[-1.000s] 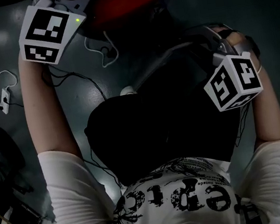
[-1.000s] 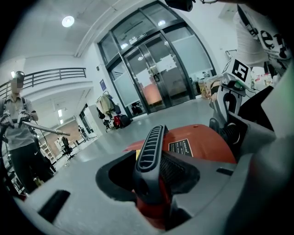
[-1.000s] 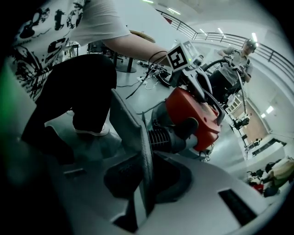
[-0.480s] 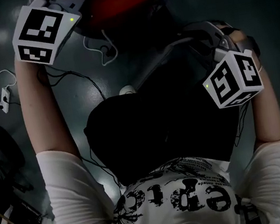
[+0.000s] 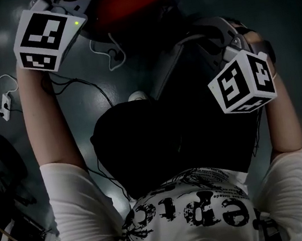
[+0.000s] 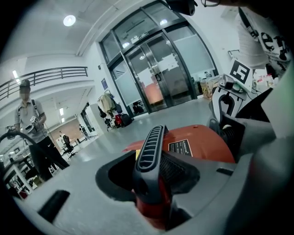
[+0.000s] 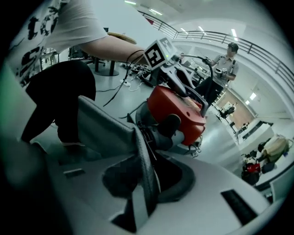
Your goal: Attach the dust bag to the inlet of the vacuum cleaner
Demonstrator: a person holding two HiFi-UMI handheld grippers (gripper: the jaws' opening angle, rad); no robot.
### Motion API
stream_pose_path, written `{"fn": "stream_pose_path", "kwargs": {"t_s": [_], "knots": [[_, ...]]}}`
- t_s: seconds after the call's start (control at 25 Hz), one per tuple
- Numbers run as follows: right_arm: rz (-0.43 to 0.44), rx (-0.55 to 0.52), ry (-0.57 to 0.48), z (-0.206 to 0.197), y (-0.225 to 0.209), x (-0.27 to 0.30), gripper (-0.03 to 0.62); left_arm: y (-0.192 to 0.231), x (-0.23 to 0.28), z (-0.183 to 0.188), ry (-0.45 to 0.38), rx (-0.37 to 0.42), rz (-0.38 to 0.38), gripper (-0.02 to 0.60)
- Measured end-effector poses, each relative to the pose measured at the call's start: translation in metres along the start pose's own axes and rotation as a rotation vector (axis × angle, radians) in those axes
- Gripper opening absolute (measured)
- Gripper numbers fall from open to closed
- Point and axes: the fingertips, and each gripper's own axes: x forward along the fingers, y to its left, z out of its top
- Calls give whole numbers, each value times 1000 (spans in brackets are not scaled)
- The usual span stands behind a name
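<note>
Clamps the left claw (image 6: 154, 181) on the black ribbed handle (image 6: 149, 147) of the red vacuum cleaner (image 6: 204, 146), steadying it on the floor (image 6: 103, 147). Parts the right claw (image 7: 142, 183), jaws just opening, with the grey dust bag (image 7: 103, 128) edge loose between them, just beside the dark inlet (image 7: 169, 125). Looks like a late stage: bag brought to the inlet, seating impossible to confirm. Leaves open floor beyond the machine; crowds the near side with legs (image 5: 160, 144) and trailing cables (image 5: 110, 58).

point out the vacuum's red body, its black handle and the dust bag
red body (image 7: 177, 109), right gripper view, top of shell
black handle (image 6: 149, 148), left gripper view, ribbed grip
dust bag (image 7: 105, 128), right gripper view, grey flat side
</note>
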Motion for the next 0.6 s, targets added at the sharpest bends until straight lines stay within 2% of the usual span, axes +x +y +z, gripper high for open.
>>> {"fn": "stream_pose_path", "kwargs": {"t_s": [0.16, 0.44, 0.56, 0.6], "knots": [[-10, 61, -5, -2, -3, 2, 58, -1, 1, -2, 4, -8, -3, 147], [41, -1, 28, -5, 7, 0, 58, -1, 1, 1, -38, 38, 51, 150], [-40, -108, 33, -3, 2, 0, 75, -6, -3, 9, -5, 134, 30, 174], [-79, -148, 31, -3, -1, -1, 101, -9, -7, 16, -11, 161, 18, 178]]}}
